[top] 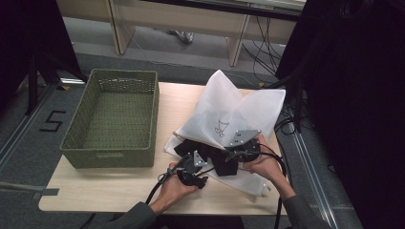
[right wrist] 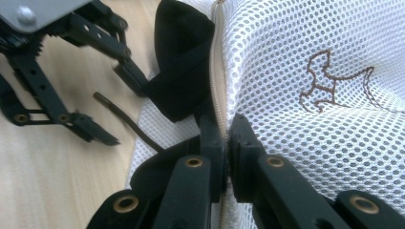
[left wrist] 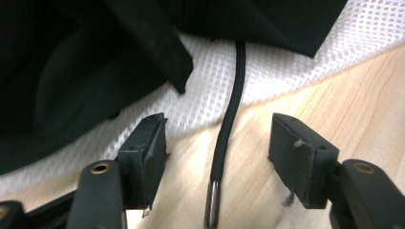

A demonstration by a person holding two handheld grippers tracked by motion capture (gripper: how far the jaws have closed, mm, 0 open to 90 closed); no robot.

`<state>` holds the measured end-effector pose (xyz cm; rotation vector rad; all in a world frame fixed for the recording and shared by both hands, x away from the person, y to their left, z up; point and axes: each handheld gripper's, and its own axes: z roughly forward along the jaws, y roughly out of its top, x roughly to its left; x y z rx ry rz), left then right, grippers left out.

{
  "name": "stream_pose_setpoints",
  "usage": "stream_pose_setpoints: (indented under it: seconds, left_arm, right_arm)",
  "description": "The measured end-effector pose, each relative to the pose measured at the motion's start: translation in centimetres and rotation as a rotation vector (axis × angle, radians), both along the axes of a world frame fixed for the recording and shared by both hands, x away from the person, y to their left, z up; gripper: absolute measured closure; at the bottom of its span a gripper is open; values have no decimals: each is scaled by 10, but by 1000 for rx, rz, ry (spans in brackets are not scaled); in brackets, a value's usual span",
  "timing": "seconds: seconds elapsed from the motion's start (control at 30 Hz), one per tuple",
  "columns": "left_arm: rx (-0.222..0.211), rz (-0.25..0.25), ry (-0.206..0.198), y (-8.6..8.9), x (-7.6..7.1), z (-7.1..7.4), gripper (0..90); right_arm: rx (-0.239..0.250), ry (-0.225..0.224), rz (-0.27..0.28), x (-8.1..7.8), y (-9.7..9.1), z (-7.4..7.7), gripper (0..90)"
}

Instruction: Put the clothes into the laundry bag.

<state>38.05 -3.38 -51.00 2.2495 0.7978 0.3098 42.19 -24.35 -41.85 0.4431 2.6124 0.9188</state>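
Note:
A white mesh bag point(top: 234, 107) with a small embroidered figure point(right wrist: 334, 81) lies open-mouthed on the wooden table point(top: 110, 191). A black garment point(top: 210, 155) spills out of its mouth. My right gripper point(right wrist: 228, 129) is shut on the bag's zipper edge and holds that side raised. My left gripper point(left wrist: 219, 124) stands open, low over the table at the bag's near-left edge. A black drawstring point(left wrist: 230, 114) with a metal tip point(left wrist: 212, 205) runs from the garment point(left wrist: 71, 71) onto the wood between the two jaws, and neither pad touches it.
A green woven basket point(top: 114, 157) stands at the left of the table, with nothing in it. Bare wood lies between the basket and the bag. Black curtains hang to the right, and cables trail from both grippers toward the near edge.

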Motion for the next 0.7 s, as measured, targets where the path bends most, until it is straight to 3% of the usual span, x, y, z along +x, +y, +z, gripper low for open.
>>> stream_pose_setpoints:
  seconds: [0.03,0.13,0.23,0.37,0.6,0.7]
  left_arm:
    - [-2,-13,2,0,0,0,452]
    - [17,-17,-35,-1,0,1,698]
    - [20,-19,-67,-1,3,3,848]
    - [16,-20,-81,-10,6,10,857]
    - [28,-39,-98,-25,18,19,857]
    - [8,-3,-103,-29,26,16,855]
  right_arm:
    - [3,14,-10,-2,0,0,870]
    - [-1,17,7,-3,2,1,871]
    - [0,20,-1,-6,3,2,871]
    - [2,12,23,-7,5,3,871]
    - [16,44,45,-15,10,3,871]
    - [20,53,45,-17,9,1,871]
